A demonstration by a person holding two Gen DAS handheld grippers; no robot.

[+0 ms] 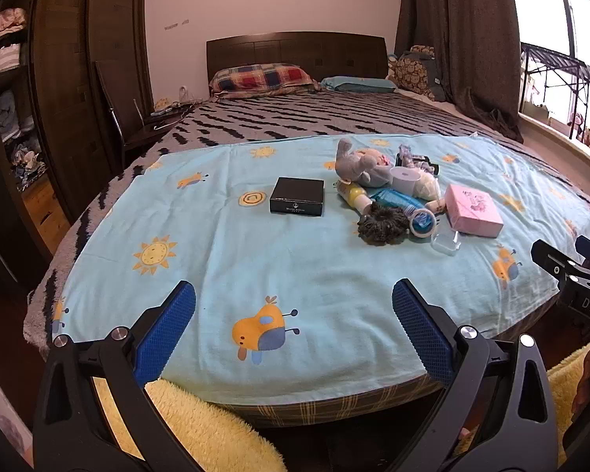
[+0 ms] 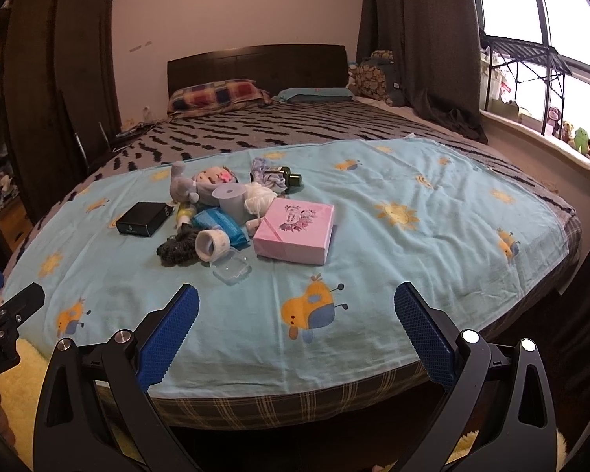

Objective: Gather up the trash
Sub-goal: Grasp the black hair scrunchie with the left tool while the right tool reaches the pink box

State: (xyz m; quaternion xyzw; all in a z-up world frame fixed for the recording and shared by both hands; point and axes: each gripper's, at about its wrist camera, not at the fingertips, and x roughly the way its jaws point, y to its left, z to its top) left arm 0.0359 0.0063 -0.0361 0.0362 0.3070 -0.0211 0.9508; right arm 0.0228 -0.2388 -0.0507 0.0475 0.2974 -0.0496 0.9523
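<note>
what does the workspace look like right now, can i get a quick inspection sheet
surface: bed covered by a light blue printed sheet, lying flat with mild wrinkles
job's things: small pile on the sheet, with a clear plastic container, tape roll, blue packet and dark scrunchie
clutter: pink box beside the pile, black box set apart, grey plush toy at the back
grippers: left gripper and right gripper both open, empty, short of the pile
cables: nothing seen
surroundings: headboard with plaid pillow, dark wardrobe, curtains, window sill with toys
</note>
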